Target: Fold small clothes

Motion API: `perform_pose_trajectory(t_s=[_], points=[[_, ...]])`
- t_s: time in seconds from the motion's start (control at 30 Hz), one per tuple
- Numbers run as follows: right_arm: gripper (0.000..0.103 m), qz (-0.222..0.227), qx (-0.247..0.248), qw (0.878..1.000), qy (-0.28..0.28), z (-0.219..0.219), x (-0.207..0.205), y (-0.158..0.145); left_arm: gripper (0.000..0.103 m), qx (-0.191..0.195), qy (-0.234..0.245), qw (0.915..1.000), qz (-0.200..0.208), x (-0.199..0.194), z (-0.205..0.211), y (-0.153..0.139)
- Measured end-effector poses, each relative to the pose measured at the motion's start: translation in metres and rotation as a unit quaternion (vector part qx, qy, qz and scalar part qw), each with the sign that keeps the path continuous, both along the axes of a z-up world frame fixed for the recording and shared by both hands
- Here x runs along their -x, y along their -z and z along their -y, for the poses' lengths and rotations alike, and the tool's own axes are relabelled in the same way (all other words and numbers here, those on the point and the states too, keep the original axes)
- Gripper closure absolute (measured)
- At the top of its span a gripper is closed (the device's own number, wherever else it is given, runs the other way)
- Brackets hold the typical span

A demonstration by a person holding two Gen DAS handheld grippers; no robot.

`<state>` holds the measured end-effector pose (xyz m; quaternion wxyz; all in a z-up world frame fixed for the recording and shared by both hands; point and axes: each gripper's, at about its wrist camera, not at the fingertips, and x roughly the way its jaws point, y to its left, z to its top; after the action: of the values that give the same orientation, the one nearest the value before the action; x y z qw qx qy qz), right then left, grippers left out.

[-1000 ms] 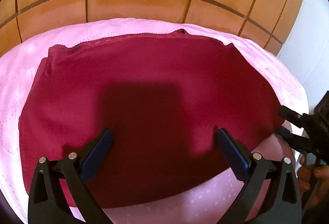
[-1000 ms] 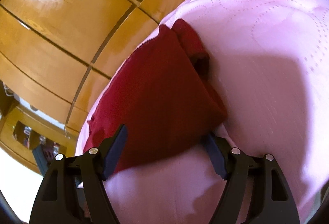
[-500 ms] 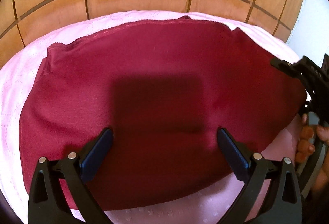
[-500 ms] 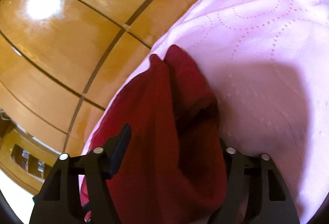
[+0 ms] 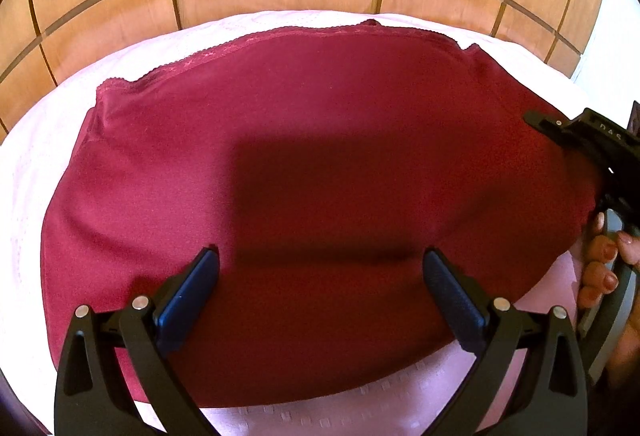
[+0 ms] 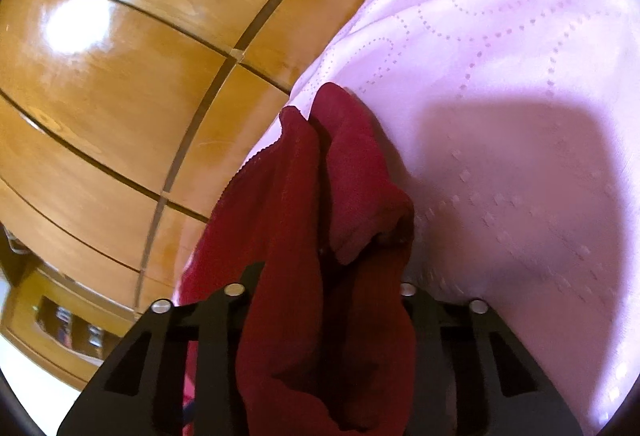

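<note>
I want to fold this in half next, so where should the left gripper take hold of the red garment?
Grip the left side edge of the red garment, coming in low from the left over the pink sheet. The cloth lies flat there. The right gripper, whose jaws have just been closing, already bunches the opposite edge; the left gripper hangs open above the near hem.

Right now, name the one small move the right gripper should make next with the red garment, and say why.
Probably lift the pinched edge and carry it across toward the opposite side. The right gripper has just been closing, with a bunch of the red garment between its jaws, while the rest lies flat on the pink bedspread. The left gripper hangs open above the cloth.
</note>
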<state>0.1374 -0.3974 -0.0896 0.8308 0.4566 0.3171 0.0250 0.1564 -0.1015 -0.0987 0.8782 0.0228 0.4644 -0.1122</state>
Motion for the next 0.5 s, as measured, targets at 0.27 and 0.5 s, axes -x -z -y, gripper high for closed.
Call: perform_pose_trajectory(t_s=[0.27,0.5], points=[[0.076,0.011,-0.016,1.000,0.006,0.001,0.002,0.001,0.002,0.032,-0.015,0.9993,-0.014,0.002,-0.012,-0.009],[0.076,0.021,0.041,0.999,0.016,-0.010,0.005,-0.021,0.002,0.036,-0.069,0.9969,0.009,0.005,-0.049,-0.023]])
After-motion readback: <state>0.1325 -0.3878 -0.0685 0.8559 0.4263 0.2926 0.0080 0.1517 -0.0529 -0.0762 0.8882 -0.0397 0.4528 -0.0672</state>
